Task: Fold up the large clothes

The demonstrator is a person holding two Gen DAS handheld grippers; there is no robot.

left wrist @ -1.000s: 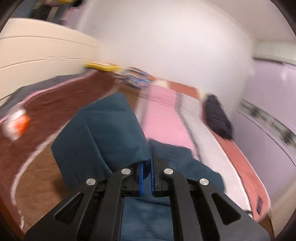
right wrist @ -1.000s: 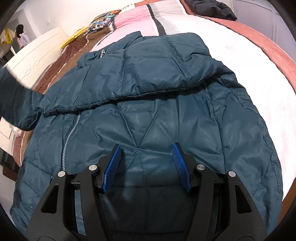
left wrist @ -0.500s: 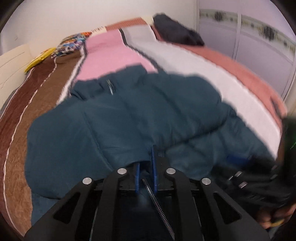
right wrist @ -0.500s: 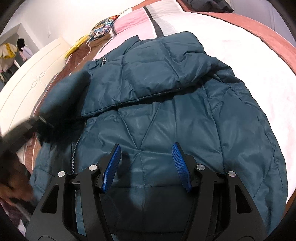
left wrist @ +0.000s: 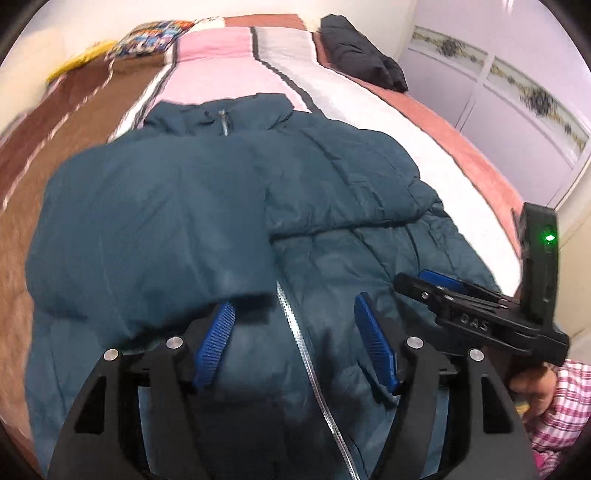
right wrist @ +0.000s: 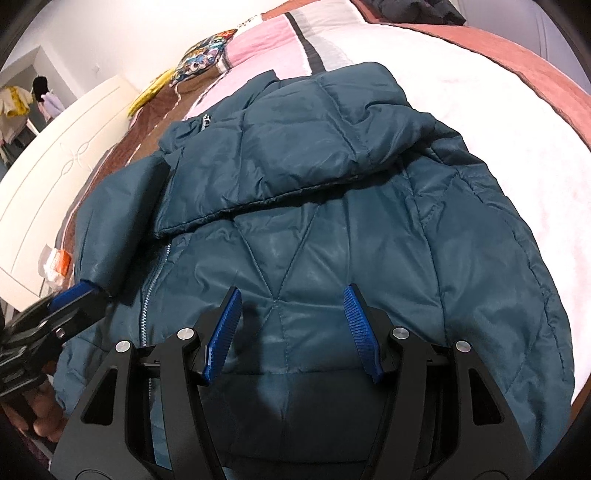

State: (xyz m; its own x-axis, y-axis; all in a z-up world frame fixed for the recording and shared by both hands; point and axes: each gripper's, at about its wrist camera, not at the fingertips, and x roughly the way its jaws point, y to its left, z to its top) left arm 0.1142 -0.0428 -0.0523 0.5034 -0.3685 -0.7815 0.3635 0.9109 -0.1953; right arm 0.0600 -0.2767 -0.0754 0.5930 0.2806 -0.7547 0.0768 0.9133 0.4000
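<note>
Striped bedding (left wrist: 229, 55) is covered by the teal jacket (left wrist: 332, 177), collar farthest away. Left gripper (left wrist: 295, 343) jaws are opening beside the released sleeve (left wrist: 147, 229); right gripper (right wrist: 291, 328) is held apart, empty.

- A big bed (left wrist: 332, 92) fills the room, with a cover in stripes of brown, pink, white and red.
- A bright, many-coloured pillow (right wrist: 201, 59) lies at 11 o'clock, next to something yellow (right wrist: 149, 94).
- A dark pile of cloth (left wrist: 358, 55) sits at 1 o'clock.
- The white wall (right wrist: 110, 33) is plain.
- Pale purple closet doors (left wrist: 517, 122) stand at 2 o'clock.
- A cream headboard (right wrist: 48, 192) is at 9 o'clock.
</note>
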